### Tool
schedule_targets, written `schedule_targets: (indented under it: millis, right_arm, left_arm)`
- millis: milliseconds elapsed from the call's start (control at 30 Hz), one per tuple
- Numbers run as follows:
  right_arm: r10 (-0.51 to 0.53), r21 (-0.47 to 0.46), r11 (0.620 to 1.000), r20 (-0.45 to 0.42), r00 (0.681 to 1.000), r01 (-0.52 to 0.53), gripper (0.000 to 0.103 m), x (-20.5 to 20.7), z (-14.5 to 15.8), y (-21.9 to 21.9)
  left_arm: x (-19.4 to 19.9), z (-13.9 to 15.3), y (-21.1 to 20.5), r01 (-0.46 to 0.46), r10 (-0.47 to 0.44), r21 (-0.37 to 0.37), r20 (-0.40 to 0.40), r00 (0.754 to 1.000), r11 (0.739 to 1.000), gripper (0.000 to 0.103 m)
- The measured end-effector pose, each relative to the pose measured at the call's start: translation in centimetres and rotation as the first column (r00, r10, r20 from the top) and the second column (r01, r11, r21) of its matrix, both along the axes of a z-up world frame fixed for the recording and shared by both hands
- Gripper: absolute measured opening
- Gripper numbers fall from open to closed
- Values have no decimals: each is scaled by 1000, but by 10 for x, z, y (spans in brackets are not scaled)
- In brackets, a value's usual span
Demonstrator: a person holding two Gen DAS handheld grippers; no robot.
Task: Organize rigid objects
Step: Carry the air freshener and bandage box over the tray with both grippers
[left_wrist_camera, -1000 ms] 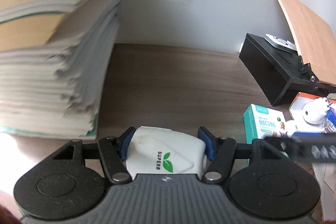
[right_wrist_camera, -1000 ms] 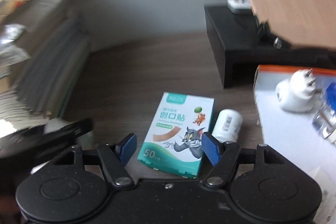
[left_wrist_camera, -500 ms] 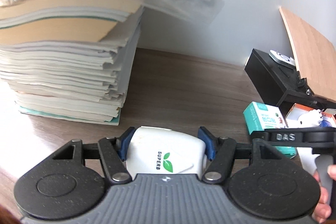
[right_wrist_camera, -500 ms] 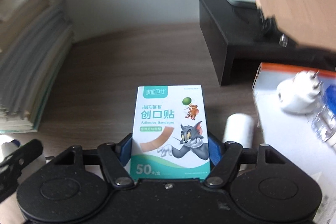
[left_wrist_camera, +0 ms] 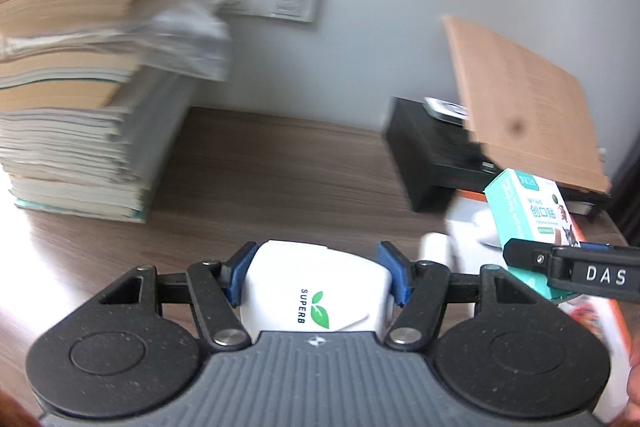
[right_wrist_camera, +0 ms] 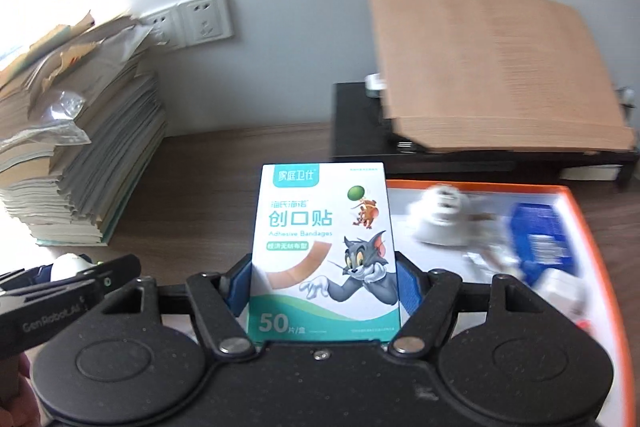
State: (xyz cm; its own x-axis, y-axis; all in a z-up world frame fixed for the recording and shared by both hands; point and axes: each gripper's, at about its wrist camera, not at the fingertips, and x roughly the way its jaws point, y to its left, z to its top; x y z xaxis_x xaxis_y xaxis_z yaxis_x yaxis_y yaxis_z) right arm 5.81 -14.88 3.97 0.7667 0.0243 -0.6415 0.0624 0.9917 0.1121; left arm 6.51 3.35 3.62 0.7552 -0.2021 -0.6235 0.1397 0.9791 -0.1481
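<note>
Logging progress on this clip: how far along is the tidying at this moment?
Partway. Done: a white plug and a blue packet already lie in the orange-rimmed tray. In hand: the right tool grips the bandage box, lifted near the tray; the left tool grips the white SUPERB container. Left: both need setting down, and a small white bottle stands outside the tray.
</note>
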Motion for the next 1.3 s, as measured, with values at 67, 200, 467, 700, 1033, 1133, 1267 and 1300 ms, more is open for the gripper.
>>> schedule_targets:
  millis: [67, 200, 467, 700, 1033, 1133, 1267, 1300]
  right_arm:
    - [-22, -7, 1000, 5, 1000, 22, 83, -18, 3, -19]
    - [-79, -4, 997, 3, 997, 79, 83, -53, 5, -61]
    - [-177, -24, 984, 15, 984, 177, 83, -111, -1, -130]
    - [-205, -13, 979, 16, 979, 205, 84, -138, -8, -163]
    - [-127, -5, 992, -3, 992, 127, 84, -145, -21, -170]
    - [-97, -6, 995, -4, 995, 97, 84, -144, -24, -168]
    - [-68, 0, 998, 3, 998, 68, 84, -144, -27, -166]
    - [-62, 2, 998, 4, 998, 62, 84, -144, -28, -166]
  left_arm:
    - [-9, 2, -21, 27, -27, -1, -1, 1000, 1000, 65]
    - [-27, 6, -64, 88, -88, -3, 7, 996, 996, 65]
    - [-60, -1, -140, 201, -201, 13, 0, 980, 980, 65]
    - [-76, -9, -175, 220, -220, 30, -2, 976, 975, 65]
    - [-92, -19, -187, 182, -181, 47, -25, 983, 982, 65]
    - [-95, -19, -184, 156, -155, 49, -18, 988, 987, 65]
    - [-102, -18, -182, 126, -125, 45, -5, 992, 991, 65]
    - [-103, -18, -183, 120, -120, 48, -2, 993, 992, 65]
